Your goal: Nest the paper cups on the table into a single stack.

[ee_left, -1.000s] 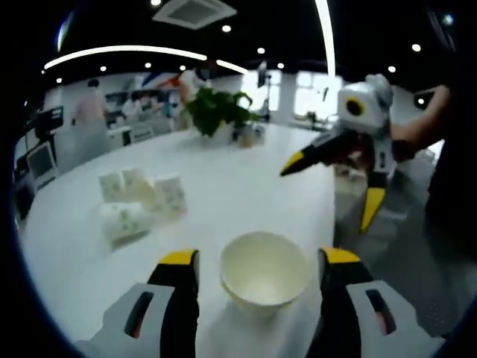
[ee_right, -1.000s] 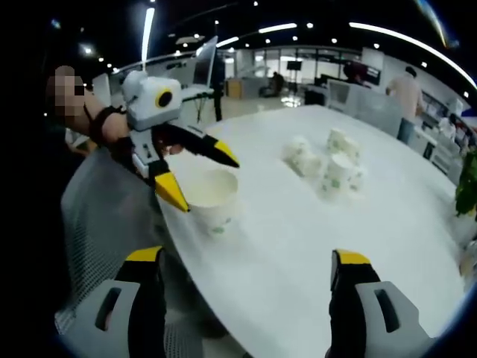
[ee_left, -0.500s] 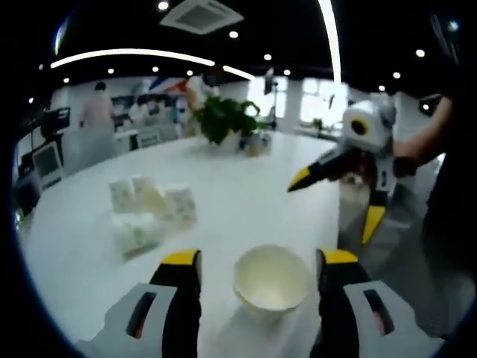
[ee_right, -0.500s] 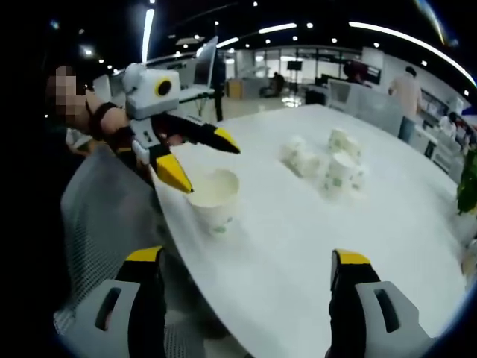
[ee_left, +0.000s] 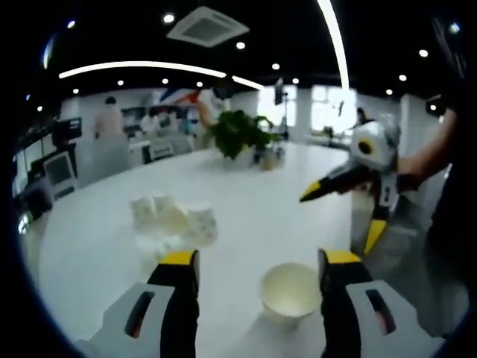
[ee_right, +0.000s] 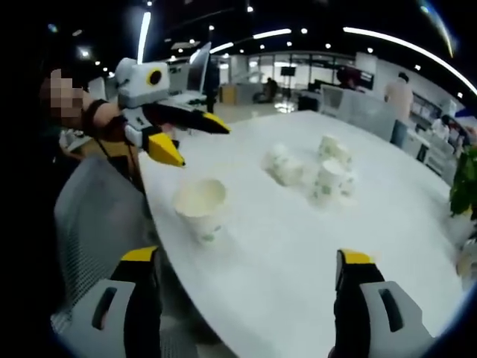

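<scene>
One white paper cup (ee_left: 292,292) stands upright near the table's edge, also seen as the cup (ee_right: 200,206) in the right gripper view. A cluster of several paper cups (ee_left: 171,221) lies and stands further in on the white table (ee_left: 246,201); the same cluster (ee_right: 313,170) shows in the right gripper view. My left gripper (ee_left: 253,268) is open above and behind the lone cup, empty. It appears as the left gripper (ee_right: 185,136) raised over the table edge. My right gripper (ee_right: 246,261) is open and empty, and appears as the right gripper (ee_left: 346,212) in the left gripper view.
A potted green plant (ee_left: 240,133) stands at the table's far end, with plant leaves (ee_right: 466,183) at the right gripper view's edge. A grey mesh chair (ee_right: 97,224) stands by the table edge. People stand at desks in the background.
The left gripper has risen and drawn back from the lone cup, which stays on the table. Both views shifted with the hands; the right gripper stays open.
</scene>
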